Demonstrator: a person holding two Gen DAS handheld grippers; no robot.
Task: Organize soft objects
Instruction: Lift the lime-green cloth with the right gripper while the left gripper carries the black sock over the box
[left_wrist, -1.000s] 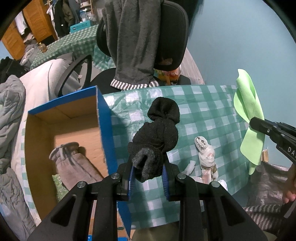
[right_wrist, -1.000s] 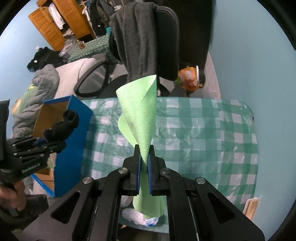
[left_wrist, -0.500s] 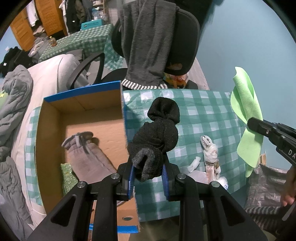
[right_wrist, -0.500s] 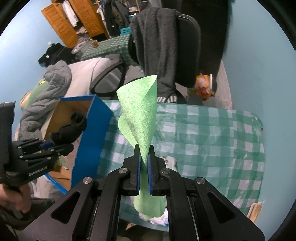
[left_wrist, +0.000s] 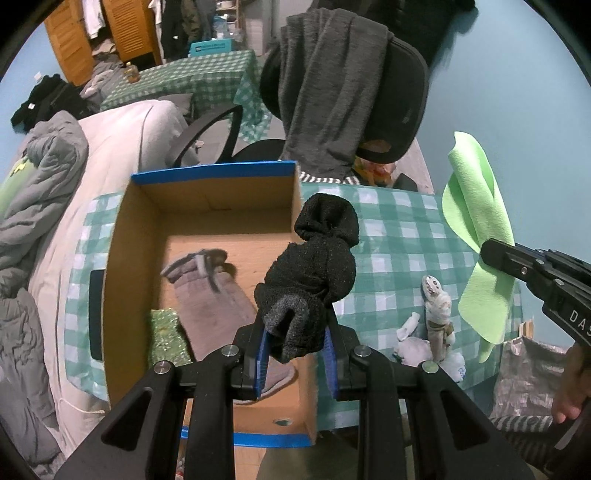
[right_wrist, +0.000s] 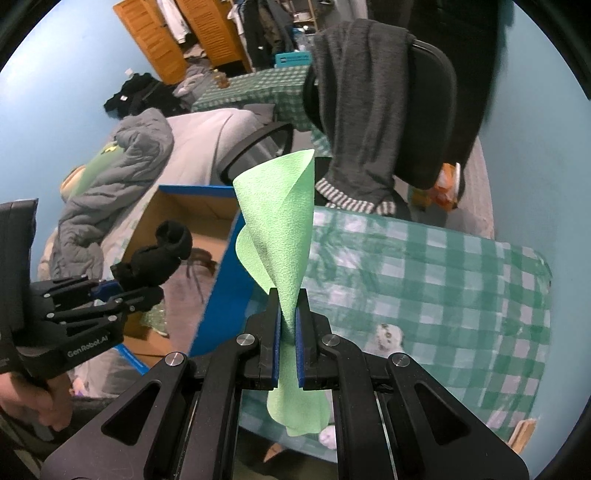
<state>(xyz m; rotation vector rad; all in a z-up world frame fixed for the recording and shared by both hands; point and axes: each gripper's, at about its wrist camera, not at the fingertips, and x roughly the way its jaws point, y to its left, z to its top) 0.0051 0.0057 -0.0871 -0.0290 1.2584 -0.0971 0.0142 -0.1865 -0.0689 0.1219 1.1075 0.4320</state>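
My left gripper (left_wrist: 295, 334) is shut on a rolled black sock (left_wrist: 314, 269), held above the right wall of an open cardboard box (left_wrist: 207, 206) with blue outer sides. Inside the box lie a grey-brown garment (left_wrist: 218, 299) and a green sparkly piece (left_wrist: 168, 336). My right gripper (right_wrist: 288, 317) is shut on a light green cloth (right_wrist: 280, 225) that stands up from the jaws and hangs below them, over the checked table to the right of the box (right_wrist: 221, 291). The same green cloth (left_wrist: 476, 229) shows at the right of the left wrist view. The left gripper (right_wrist: 118, 291) with the sock (right_wrist: 159, 254) shows at the left of the right wrist view.
A green-and-white checked tablecloth (left_wrist: 391, 236) covers the table. A small bandaged figure (left_wrist: 437, 306) and white scraps (left_wrist: 410, 343) lie near its front edge. Behind stands a black office chair (left_wrist: 399, 92) draped with a grey garment (left_wrist: 325, 88). A bed with grey bedding (left_wrist: 40, 192) is at the left.
Both grippers have moved left toward the box, still holding the sock and the cloth. The box now lies under the left gripper, with more of its inside showing.
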